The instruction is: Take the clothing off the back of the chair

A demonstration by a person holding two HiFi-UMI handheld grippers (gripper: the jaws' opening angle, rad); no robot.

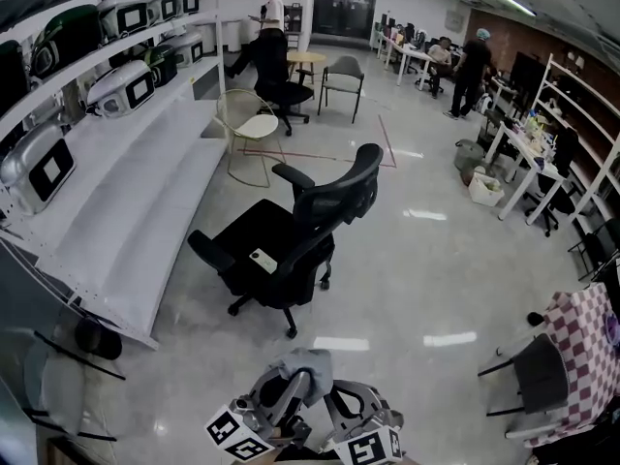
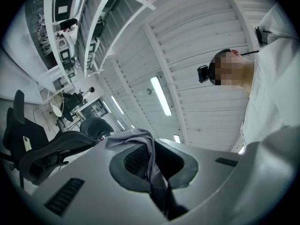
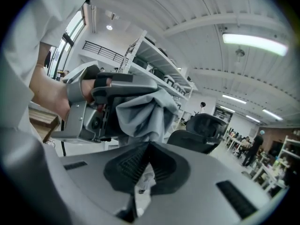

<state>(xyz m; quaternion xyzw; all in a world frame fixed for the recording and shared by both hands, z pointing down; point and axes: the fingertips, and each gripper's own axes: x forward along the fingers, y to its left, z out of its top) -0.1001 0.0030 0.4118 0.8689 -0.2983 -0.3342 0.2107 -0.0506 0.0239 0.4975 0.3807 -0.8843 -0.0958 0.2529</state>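
One long white shelving unit [image 1: 136, 201] runs down the left of the hall, its tiers carrying a row of white-and-black devices. Beyond it stand three further chairs: a cream wire one [image 1: 248, 129], a black swivel one [image 1: 287, 93] and a grey one [image 1: 343, 70]. Two people are on their feet far back, one by the shelving [image 1: 272, 13] and one at the right [image 1: 474, 61]. One black office chair [image 1: 300, 235] stands in the middle of the floor, with a single small pale flat item [image 1: 263, 258] lying on its seat. The one grey garment [image 1: 306, 364] is off that chair and well apart from it, bunched low in the head view between the two tools. The left tongs [image 2: 152, 163] are clenched on a fold of the garment, and the right tongs [image 3: 148, 149] are likewise clenched on its cloth. Two marker cubes show below, one on each tool [image 1: 237, 434] [image 1: 369, 447].
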